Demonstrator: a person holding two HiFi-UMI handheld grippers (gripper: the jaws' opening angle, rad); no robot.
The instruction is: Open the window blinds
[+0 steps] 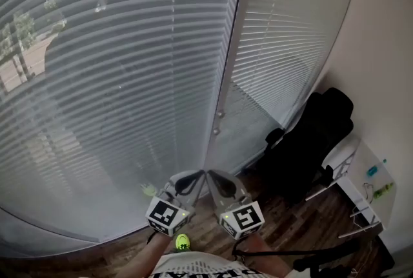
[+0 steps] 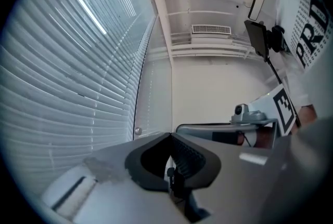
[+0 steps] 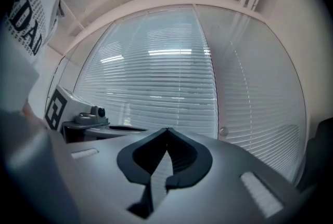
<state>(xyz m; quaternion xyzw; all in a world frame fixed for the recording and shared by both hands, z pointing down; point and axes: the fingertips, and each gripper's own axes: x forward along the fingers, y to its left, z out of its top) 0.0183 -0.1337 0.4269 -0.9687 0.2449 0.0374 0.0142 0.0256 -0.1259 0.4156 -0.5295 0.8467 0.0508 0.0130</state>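
blinds [image 1: 116, 77] fill left and upper centre of head view, slats down and closed. left gripper [image 1: 195, 175] and right gripper [image 1: 213, 175] sit at lower centre, both pinched shut on nothing, tips touching. slats look thin, light, easy to bend. probably better to grip at the 2 small knobs [image 1: 219, 114] hanging mid-frame, likely a cord or wand.

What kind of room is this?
Probably an office or study: tall windows covered by white slatted blinds, a black office chair in the corner by the wall, and a dark wood floor.
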